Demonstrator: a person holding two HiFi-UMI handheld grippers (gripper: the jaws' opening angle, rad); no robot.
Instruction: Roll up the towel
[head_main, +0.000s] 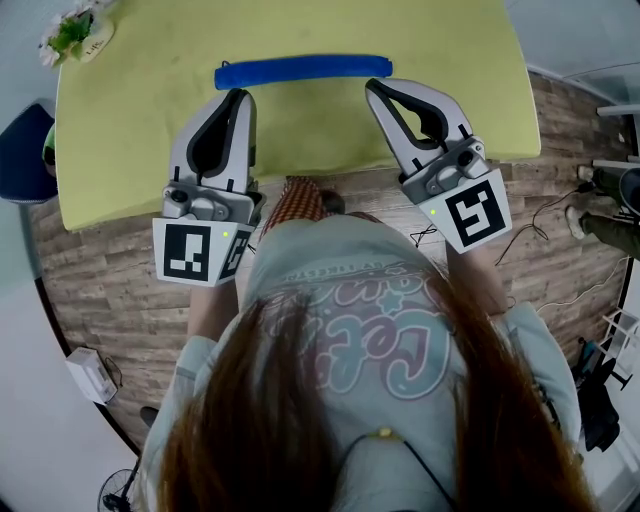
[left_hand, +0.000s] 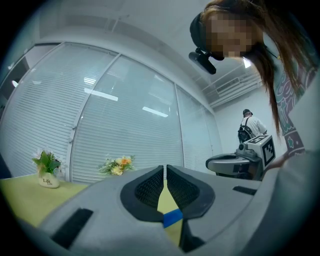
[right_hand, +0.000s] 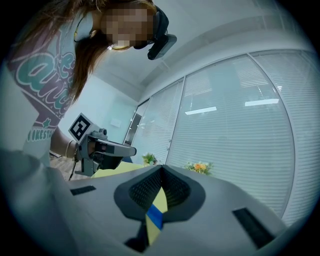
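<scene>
The blue towel (head_main: 303, 70) lies as a long, narrow roll across the far middle of the yellow-green table (head_main: 130, 130). My left gripper (head_main: 238, 94) hovers over the table's near part, its tip just short of the roll's left end, jaws shut and empty. My right gripper (head_main: 371, 85) mirrors it at the roll's right end, also shut on nothing. In the left gripper view a sliver of the towel (left_hand: 173, 217) shows below the closed pads, and the right gripper (left_hand: 209, 163) appears alongside. The right gripper view shows the towel (right_hand: 154, 216) the same way.
A small flower pot (head_main: 75, 30) stands at the table's far left corner. A blue chair (head_main: 22, 150) sits left of the table. Cables and a standing person's legs (head_main: 600, 215) are on the wooden floor at right. A white device (head_main: 90, 375) lies on the floor lower left.
</scene>
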